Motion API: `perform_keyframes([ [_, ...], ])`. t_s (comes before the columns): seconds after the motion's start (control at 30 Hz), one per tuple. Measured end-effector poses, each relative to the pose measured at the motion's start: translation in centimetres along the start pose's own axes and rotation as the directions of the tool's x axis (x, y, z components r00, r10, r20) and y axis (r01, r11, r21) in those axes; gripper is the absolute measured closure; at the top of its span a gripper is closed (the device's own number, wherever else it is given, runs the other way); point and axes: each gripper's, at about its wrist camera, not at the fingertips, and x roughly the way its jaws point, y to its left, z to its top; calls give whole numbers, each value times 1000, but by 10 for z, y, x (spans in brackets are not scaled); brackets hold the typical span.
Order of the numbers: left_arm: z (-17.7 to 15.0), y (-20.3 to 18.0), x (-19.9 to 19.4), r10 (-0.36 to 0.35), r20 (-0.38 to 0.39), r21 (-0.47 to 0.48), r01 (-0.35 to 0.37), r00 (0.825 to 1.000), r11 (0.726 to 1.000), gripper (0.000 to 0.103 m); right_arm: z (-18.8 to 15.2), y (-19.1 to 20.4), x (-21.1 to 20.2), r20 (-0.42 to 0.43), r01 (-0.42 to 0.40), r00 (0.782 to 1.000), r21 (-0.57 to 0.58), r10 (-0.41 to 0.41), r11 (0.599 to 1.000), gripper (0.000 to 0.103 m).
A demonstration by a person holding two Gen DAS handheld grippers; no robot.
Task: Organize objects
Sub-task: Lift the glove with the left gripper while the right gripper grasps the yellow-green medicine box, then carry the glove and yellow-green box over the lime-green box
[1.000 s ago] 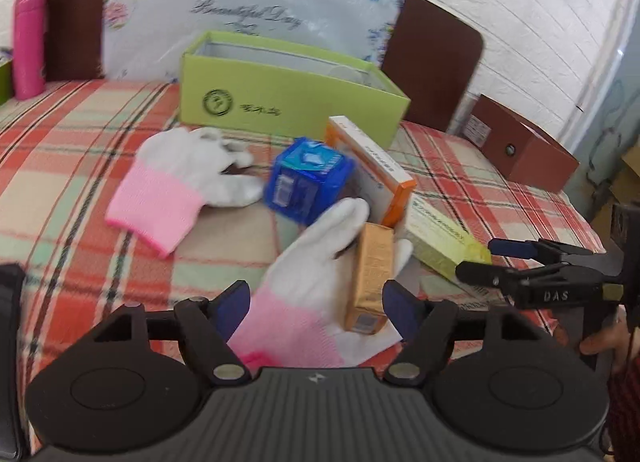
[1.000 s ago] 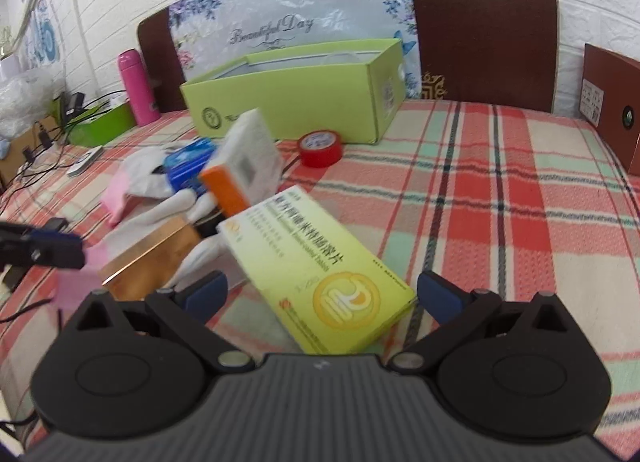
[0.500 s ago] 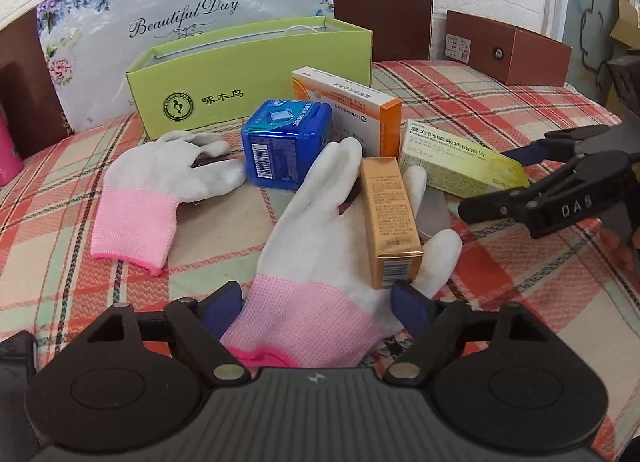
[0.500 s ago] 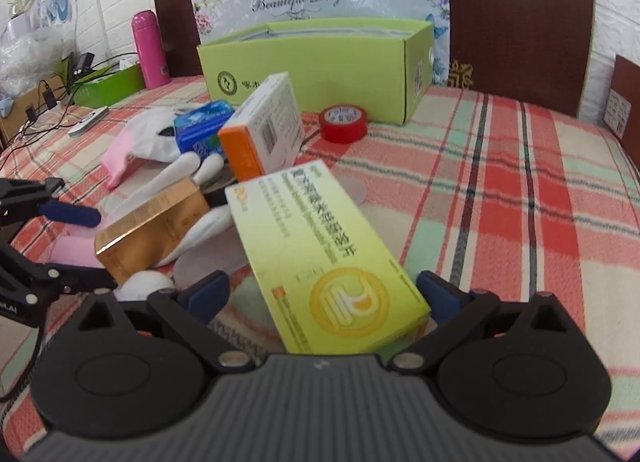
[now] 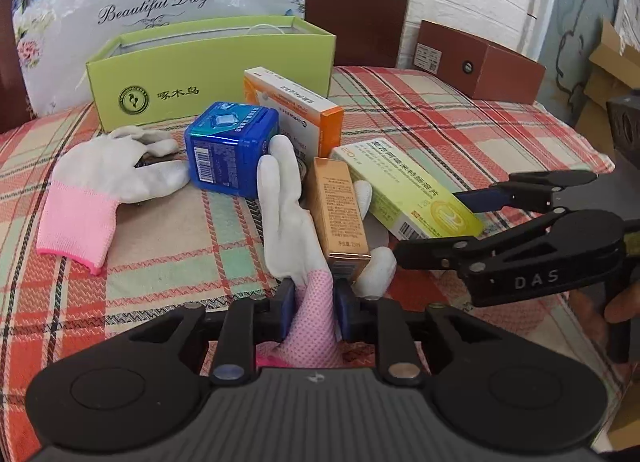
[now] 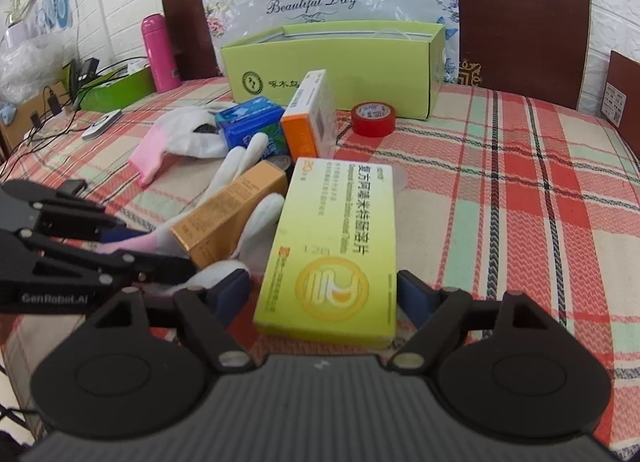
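My left gripper is closing, its pads pinching the pink cuff of a white glove that lies on the checked tablecloth. A gold box rests on that glove's palm. My right gripper straddles the near end of a yellow-green medicine box. Its jaws are closing, with the left pad still a little off the box. Beyond stand a blue box and an orange-and-white box. A second glove lies to the left. The open green box stands behind them.
A red tape roll sits by the green box's right end. At the table's far left are a pink bottle, cables and a green tray. A brown box stands at the far right, with chair backs against the wall.
The left jaws went from wide open to pinched on the glove's pink cuff. The right jaws narrowed around the yellow-green box as that gripper moved forward over it.
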Motion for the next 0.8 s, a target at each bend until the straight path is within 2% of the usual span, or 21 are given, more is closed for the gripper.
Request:
perform_keyframes([
  [0.03, 1, 1, -1, -3, -5, -14, 3, 1000, 1000, 84, 0, -1, 1, -2, 14, 1000, 11, -14, 1000, 36],
  [0.1, 4, 5, -5, -13, -9, -43, 13, 1000, 999, 90, 0, -2, -2, 2, 10, 1000, 32, -11, 999, 36],
  [0.23, 12, 12, -24, -45, 33, -103, 48, 998, 994, 91, -2, -3, -16, 21, 13, 1000, 54, -15, 998, 36],
  [0.37, 21, 11, -50, -23, 103, -99, 33, 994, 995, 91, 4, -7, -33, 58, 2, 998, 92, -7, 996, 36],
  [0.6, 44, 17, -87, -4, 242, -146, 41, 970, 988, 91, 21, -2, -59, 139, -4, 990, 70, -6, 998, 37],
  [0.8, 67, 21, -102, 12, 330, -177, 49, 944, 983, 91, 41, 3, -71, 207, -11, 978, 48, 1, 999, 36],
])
